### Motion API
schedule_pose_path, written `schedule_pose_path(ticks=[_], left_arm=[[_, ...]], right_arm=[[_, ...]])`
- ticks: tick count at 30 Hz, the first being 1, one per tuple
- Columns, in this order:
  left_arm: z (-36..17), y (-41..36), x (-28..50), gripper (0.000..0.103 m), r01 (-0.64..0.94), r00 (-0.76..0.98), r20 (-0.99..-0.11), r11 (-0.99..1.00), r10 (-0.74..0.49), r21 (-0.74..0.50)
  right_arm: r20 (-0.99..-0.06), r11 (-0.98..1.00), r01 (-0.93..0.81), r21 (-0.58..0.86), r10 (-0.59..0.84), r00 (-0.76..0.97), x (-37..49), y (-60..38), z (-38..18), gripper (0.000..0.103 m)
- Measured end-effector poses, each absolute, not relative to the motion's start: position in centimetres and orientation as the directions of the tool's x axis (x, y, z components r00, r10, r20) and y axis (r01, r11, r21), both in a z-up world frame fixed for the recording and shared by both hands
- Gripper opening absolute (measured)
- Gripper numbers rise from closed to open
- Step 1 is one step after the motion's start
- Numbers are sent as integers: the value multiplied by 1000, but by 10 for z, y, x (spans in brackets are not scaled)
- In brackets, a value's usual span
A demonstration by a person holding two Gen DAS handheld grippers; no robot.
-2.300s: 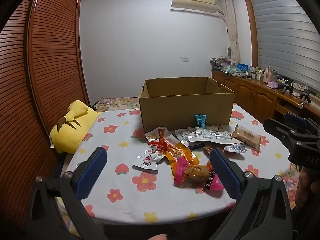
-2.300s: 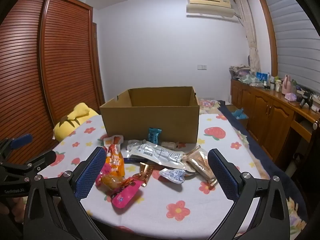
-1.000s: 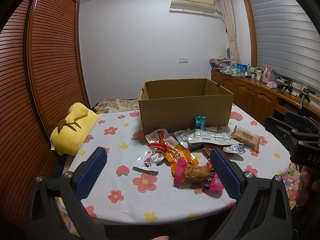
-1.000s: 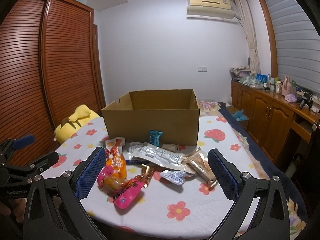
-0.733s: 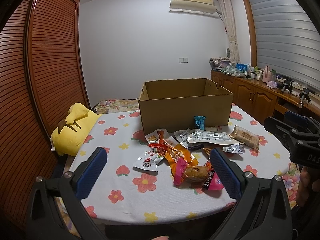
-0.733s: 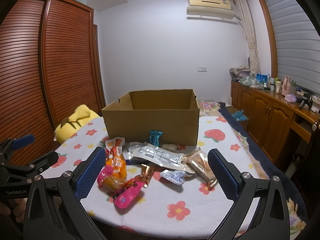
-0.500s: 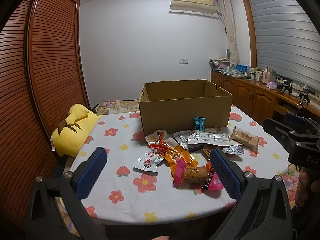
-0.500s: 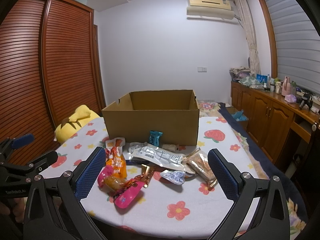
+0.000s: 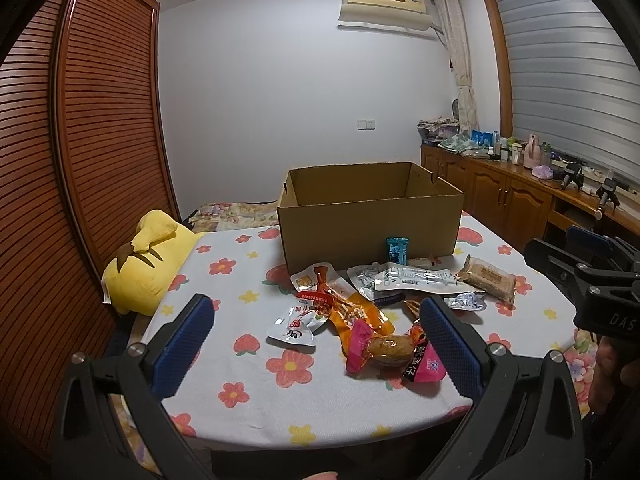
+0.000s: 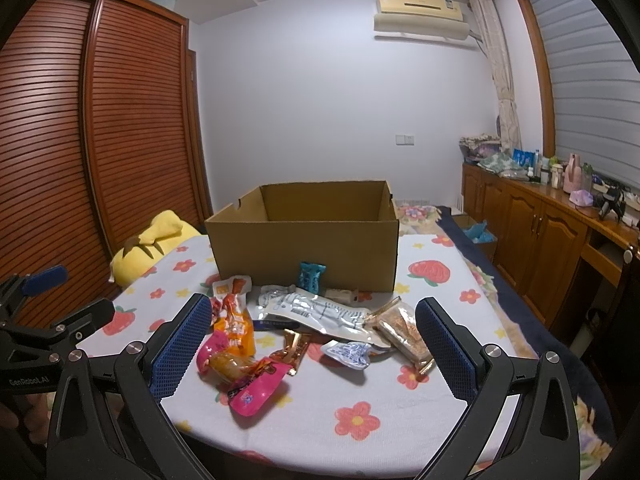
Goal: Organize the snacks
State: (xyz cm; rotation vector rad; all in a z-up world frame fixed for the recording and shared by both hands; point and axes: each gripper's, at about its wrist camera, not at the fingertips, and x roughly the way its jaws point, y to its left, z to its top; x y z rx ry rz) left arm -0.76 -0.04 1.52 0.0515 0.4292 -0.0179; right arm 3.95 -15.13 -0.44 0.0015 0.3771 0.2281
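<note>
Hovering over near table edge: left gripper [image 9: 316, 334] and right gripper [image 10: 314, 338], fingers spread wide, gripping nothing. Lying loose on floral tablecloth [image 9: 256, 392] just in front of open cardboard box [image 10: 304, 246]: snack pkts [image 10: 316, 316], none seen inside.

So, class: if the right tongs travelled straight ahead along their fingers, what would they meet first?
Probably the snack pile. The right tongs are open and aimed at the silver pouch, with the cardboard box behind it. Depth is unclear, so the nearer pink packet might be touched first.
</note>
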Motion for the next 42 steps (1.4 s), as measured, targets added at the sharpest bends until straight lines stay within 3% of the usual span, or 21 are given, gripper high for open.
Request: schedule_pose_path(ticks=[17, 34, 42], left_arm=[[15, -3, -7, 103, 39, 904, -427, 998, -16, 47], [-33, 26, 41, 103, 77, 849, -528, 995, -34, 59], [-55, 39, 78, 103, 105, 803, -594, 992, -45, 68]], right_arm=[[-364, 974, -221, 42, 221, 905, 40, -152, -7, 103], [-421, 969, -246, 7, 226, 878, 67, -160, -21, 103], [-502, 942, -333, -36, 271, 821, 104, -160, -39, 103]])
